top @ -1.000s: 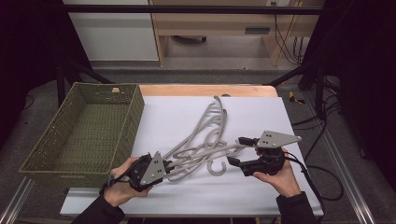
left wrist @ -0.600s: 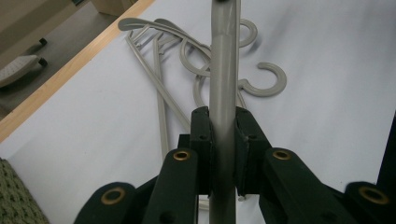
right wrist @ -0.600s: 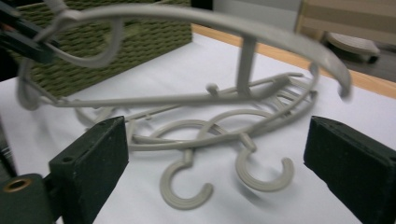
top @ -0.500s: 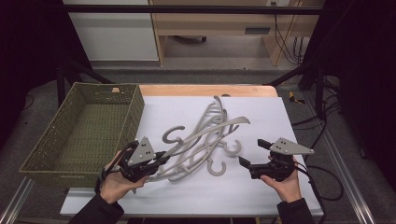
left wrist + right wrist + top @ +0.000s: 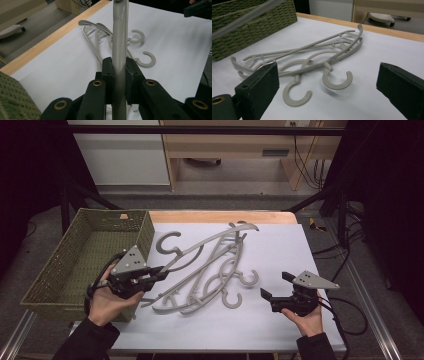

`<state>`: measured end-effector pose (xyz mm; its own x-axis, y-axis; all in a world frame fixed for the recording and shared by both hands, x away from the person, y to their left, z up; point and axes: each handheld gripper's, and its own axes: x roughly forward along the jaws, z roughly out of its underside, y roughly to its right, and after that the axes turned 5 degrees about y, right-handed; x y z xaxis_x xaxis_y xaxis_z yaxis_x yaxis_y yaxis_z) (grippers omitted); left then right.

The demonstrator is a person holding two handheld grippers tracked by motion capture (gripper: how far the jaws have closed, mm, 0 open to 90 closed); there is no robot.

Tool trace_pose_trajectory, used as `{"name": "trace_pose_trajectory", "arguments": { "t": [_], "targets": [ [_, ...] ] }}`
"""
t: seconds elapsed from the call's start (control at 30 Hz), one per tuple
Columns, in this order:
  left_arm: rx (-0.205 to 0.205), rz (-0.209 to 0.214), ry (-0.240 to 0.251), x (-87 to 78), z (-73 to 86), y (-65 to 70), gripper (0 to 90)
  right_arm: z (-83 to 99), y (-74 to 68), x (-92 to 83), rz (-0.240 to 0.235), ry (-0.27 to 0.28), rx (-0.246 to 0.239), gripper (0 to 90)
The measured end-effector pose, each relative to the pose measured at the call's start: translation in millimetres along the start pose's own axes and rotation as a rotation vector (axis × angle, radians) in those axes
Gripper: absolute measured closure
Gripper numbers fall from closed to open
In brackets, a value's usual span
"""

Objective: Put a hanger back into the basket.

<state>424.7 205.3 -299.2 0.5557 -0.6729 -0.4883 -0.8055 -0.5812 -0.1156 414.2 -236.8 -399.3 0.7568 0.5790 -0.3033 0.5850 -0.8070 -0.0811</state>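
While your left gripper (image 5: 162, 269) clamped a grey hanger (image 5: 210, 240) by 1 end of its arm, your right gripper (image 5: 272, 285) sat near the front right of the white table sheet (image 5: 280, 245) with nothing between its jaws, which had just been opening and stood wide. From the left gripper view, the 2 pads (image 5: 108, 75) pressed on either side of the held hanger's bar (image 5: 120, 50), which ran straight up away from the camera. From the high view, that hanger slanted from your left gripper toward the far middle of the sheet, its hook (image 5: 167, 242) curling just beside the basket's near corner. Beyond your right gripper, apart from it, lay the pile of remaining hangers (image 5: 210, 285), 2 of their hooks (image 5: 297, 93) pointing at you in the right gripper view. The pile rested flat on the sheet between your 2 hands. Farther left, the green woven basket (image 5: 80, 255) stood at the sheet's left edge, beside your left hand (image 5: 107, 297). At the far side, the wooden table edge (image 5: 220, 216) bordered the sheet.
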Motion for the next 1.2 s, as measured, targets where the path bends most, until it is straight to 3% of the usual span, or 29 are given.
{"name": "trace_pose_trajectory", "arguments": {
  "t": [0.27,0.37,0.5,0.73,0.93,1.2],
  "targets": [
    [-0.013,-0.031,-0.012,-17.8,-12.2,-27.0,80.0,0.3,-0.3,0.2,-0.003,-0.005,-0.005,4.1],
    [-0.039,-0.043,-0.004,-28.8,-17.0,-41.9,80.0,0.2,-0.5,0.1,-0.007,-0.004,-0.004,4.2],
    [-0.049,-0.047,-0.011,-38.5,-20.8,-50.9,80.0,0.1,-0.5,0.2,-0.009,-0.003,-0.002,4.2],
    [-0.074,-0.103,-0.003,-59.1,-26.0,-65.1,80.0,0.3,0.0,0.0,-0.009,-0.009,-0.011,4.2],
    [-0.078,-0.15,-0.02,-73.6,-20.5,-81.8,80.0,0.5,-0.4,0.8,-0.007,-0.012,-0.009,4.1],
    [-0.107,-0.202,-0.069,-84.2,1.7,-106.1,80.0,0.6,-0.7,1.0,-0.006,-0.014,-0.007,4.1]
  ]
}}
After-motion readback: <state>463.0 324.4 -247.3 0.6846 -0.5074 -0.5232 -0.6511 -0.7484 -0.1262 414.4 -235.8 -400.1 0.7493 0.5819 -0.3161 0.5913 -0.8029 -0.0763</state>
